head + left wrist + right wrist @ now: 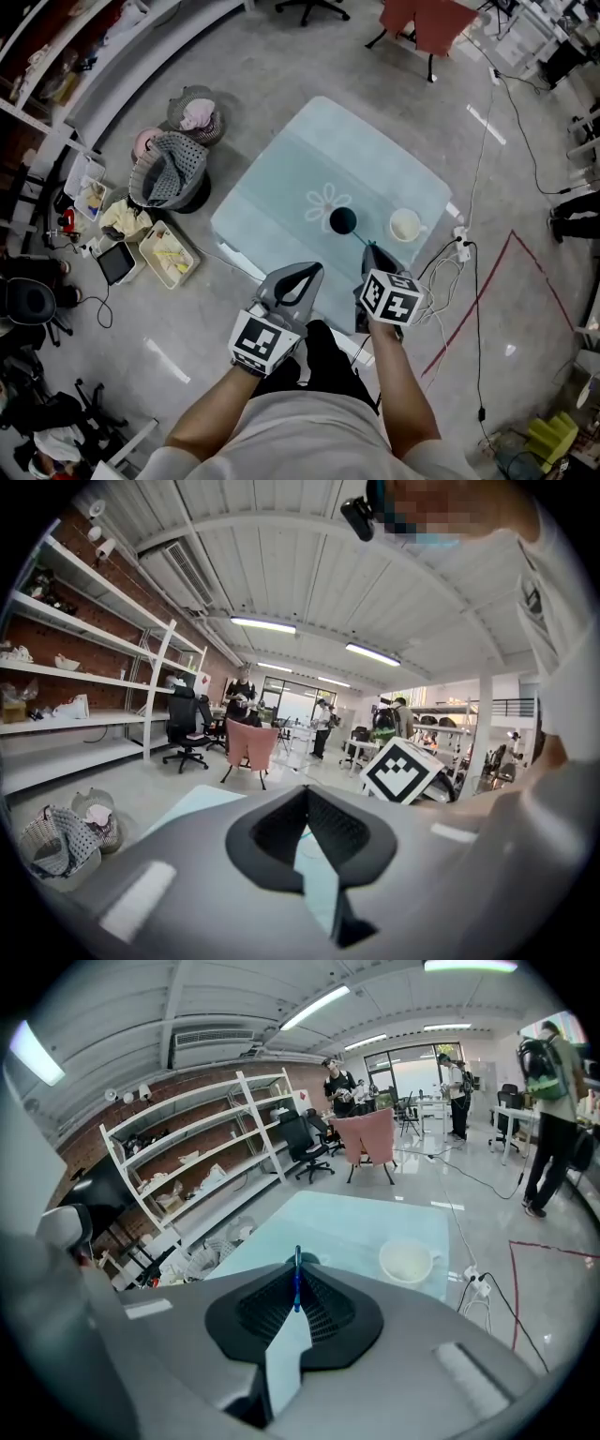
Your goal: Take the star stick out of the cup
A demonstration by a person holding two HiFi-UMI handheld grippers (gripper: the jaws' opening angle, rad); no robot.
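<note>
Up close, the person's forearms reach down and forward, one gripper in each hand. The left gripper [313, 270] hangs over the floor just short of the table's near edge. In the left gripper view its jaws [302, 791] are pressed together at the tips with nothing between them, and only a sliver of pale tabletop shows through the gap behind.

Beside it, the right gripper [368, 247] reaches over the near edge of the table [281, 187]. Its jaws are closed on the star stick [359, 239], a thin blue rod. In the right gripper view the stick [297, 1283] lies along the seam between the pads, its long axis in line with the jaws, and pokes out just past the tips.

From the head view the stick slants away from the person and to the left. Its far end meets a dark round thing [343, 220] standing on the table; I cannot tell whether that is a cup or the stick's own head. No star shape can be made out.

Just right of that stands a white cup [405, 225] with a handle, apart from the stick. A pale flower print [323, 202] lies on the tabletop beside the dark thing.

Farther off on the floor sit laundry baskets [173, 169].
</note>
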